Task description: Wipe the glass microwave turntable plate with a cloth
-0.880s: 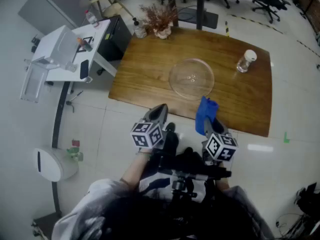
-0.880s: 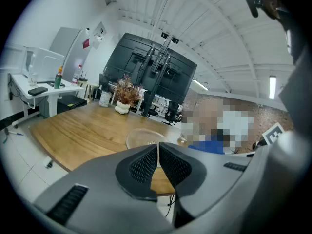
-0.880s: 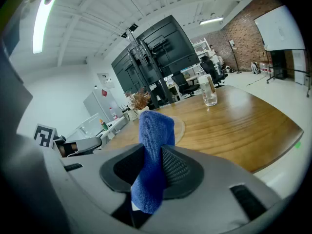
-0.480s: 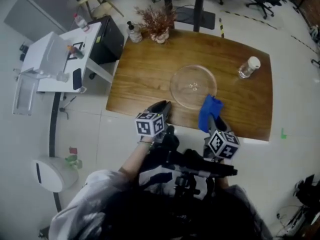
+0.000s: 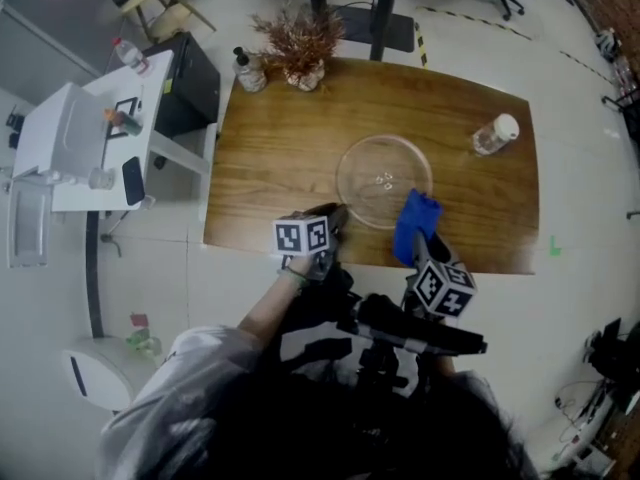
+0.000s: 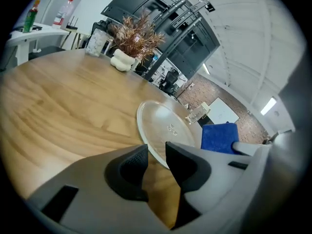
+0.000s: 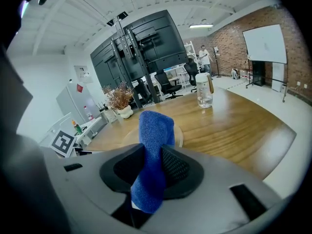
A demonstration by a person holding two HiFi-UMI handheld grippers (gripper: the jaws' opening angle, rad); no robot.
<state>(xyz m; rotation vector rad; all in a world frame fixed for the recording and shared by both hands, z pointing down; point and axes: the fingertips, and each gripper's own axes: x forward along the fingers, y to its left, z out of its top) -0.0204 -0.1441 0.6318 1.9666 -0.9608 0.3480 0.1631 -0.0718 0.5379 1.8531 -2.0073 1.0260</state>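
Note:
The clear glass turntable plate (image 5: 383, 180) lies flat on the wooden table (image 5: 270, 158), toward its near middle. My right gripper (image 5: 420, 240) is shut on a blue cloth (image 5: 414, 224), which sticks up past the jaws and overlaps the plate's near rim in the head view. In the right gripper view the cloth (image 7: 155, 145) is pinched between the pads. My left gripper (image 5: 332, 213) hovers at the table's near edge, left of the plate (image 6: 165, 128). Its jaws stand a narrow gap apart with nothing between them (image 6: 156, 152).
A clear bottle (image 5: 494, 133) stands at the table's far right. A vase of dried plants (image 5: 300, 43) and a small pump bottle (image 5: 249, 71) sit at the far left corner. A white side desk (image 5: 80, 138) is on the left.
Both grippers have advanced toward the table. The left now reaches over the near edge, and the cloth now overlaps the plate's near rim. The right grip is unchanged.

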